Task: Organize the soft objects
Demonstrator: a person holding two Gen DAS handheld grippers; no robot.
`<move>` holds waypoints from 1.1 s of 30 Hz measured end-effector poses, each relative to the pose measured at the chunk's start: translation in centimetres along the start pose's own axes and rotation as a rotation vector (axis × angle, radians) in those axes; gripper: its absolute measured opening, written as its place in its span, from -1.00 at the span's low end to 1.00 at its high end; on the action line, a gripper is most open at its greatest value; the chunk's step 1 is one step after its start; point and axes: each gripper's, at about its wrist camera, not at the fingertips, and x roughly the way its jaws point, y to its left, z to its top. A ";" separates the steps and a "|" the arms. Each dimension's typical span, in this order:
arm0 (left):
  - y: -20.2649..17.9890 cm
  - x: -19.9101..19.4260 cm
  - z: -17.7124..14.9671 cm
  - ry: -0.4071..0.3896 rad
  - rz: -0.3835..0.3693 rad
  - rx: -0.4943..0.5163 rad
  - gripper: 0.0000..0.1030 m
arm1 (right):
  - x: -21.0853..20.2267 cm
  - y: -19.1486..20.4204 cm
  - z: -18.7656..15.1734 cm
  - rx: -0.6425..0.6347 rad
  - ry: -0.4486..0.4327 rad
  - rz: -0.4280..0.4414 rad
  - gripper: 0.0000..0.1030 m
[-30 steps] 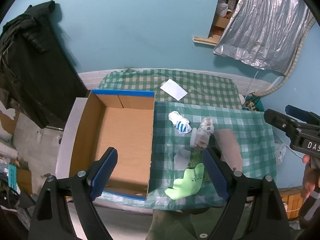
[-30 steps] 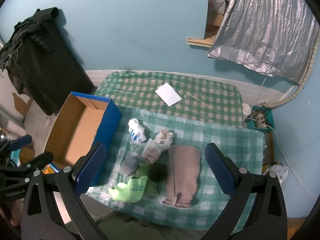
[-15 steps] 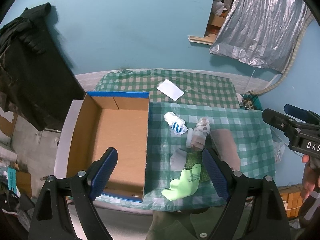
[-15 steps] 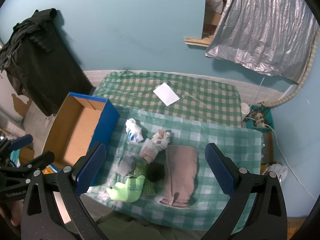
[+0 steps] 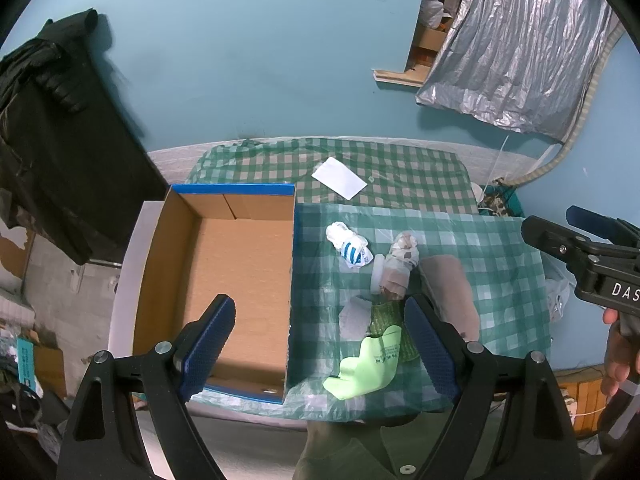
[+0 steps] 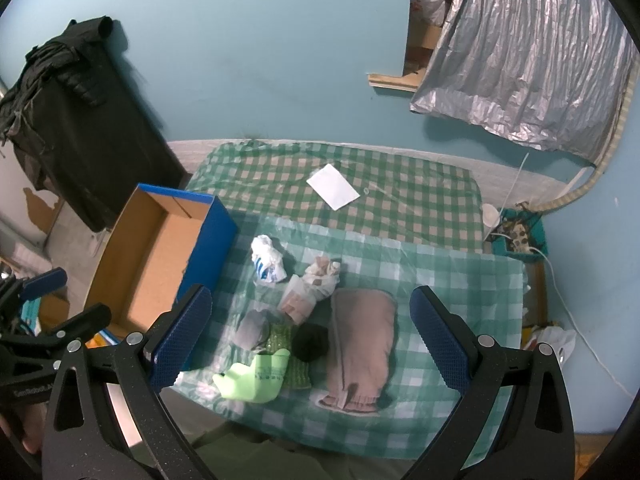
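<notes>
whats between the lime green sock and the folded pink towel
A black balled sock lies between the lime green sock and the pink towel, resting on a green knitted cloth; this shows in the right wrist view.

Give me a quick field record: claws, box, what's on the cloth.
left claw: open, holds nothing
right claw: open, holds nothing
box: open, nothing visible inside, at the cloth's left edge
soft items: lime sock, black ball, grey sock, pink towel, two bagged bundles, all on the checked cloth
other: white paper farther back
</notes>
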 end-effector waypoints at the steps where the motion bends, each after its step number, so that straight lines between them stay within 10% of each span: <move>1: 0.0 0.0 0.0 0.000 0.000 0.000 0.70 | 0.1 0.1 0.0 0.000 0.001 0.000 0.93; 33: -2.4 5.9 -4.1 0.176 -0.018 0.006 0.70 | 6.7 -5.4 -4.3 0.049 0.203 -0.024 0.93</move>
